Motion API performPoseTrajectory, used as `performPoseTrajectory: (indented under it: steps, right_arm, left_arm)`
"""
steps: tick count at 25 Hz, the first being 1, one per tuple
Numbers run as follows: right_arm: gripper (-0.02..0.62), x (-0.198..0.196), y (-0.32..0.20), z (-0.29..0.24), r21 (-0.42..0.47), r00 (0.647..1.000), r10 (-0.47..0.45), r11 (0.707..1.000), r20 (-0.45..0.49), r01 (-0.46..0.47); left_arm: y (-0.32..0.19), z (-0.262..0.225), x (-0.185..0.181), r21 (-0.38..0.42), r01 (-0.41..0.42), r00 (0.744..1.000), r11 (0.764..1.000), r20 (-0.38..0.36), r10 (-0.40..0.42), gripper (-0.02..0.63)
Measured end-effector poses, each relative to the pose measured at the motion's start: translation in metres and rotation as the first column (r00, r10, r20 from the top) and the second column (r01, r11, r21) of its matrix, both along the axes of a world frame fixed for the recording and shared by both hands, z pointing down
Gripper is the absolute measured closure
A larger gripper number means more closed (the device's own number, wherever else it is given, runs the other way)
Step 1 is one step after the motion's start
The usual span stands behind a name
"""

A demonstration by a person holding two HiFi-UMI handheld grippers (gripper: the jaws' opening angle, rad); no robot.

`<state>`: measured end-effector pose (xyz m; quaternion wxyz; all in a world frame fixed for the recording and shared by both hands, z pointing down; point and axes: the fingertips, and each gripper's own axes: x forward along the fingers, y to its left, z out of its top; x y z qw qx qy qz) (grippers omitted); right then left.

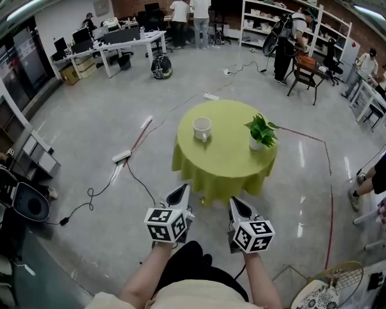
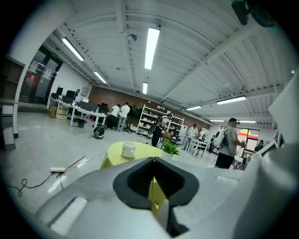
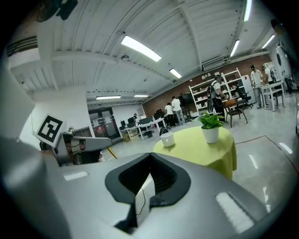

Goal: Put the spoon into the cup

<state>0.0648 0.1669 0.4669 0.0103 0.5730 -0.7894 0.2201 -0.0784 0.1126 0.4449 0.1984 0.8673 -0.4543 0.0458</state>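
A white cup [image 1: 202, 128] stands on a round table with a yellow-green cloth [image 1: 226, 163], left of a small potted plant [image 1: 261, 132]. I see no spoon in any view. My left gripper [image 1: 180, 191] and right gripper [image 1: 237, 204] hover side by side over the floor, short of the table's near edge. Both point toward the table and nothing is between their jaws. In the left gripper view my left gripper [image 2: 153, 159] has its jaws meeting in a thin seam, with the cup [image 2: 128, 149] ahead. In the right gripper view my right gripper [image 3: 150, 156] also looks shut, and the cup [image 3: 167, 139] lies ahead.
A power strip [image 1: 121, 156] and cables [image 1: 140, 181] lie on the grey floor left of the table. A red line [image 1: 330, 181] runs on the floor at the right. Desks [image 1: 120, 41], shelves [image 1: 265, 18], a chair [image 1: 304, 73] and several people stand at the back.
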Motion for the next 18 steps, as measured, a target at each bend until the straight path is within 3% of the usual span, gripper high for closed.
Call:
performPoseTrajectory:
  steps: [18]
  right_arm:
    - [0.595, 0.035, -0.094, 0.021, -0.052, 0.999, 0.048, 0.998, -0.009, -0.048]
  left_arm:
    - [-0.107, 0.025, 0.030, -0.050, -0.021, 1.000, 0.999, -0.013, 0.021, 0.601]
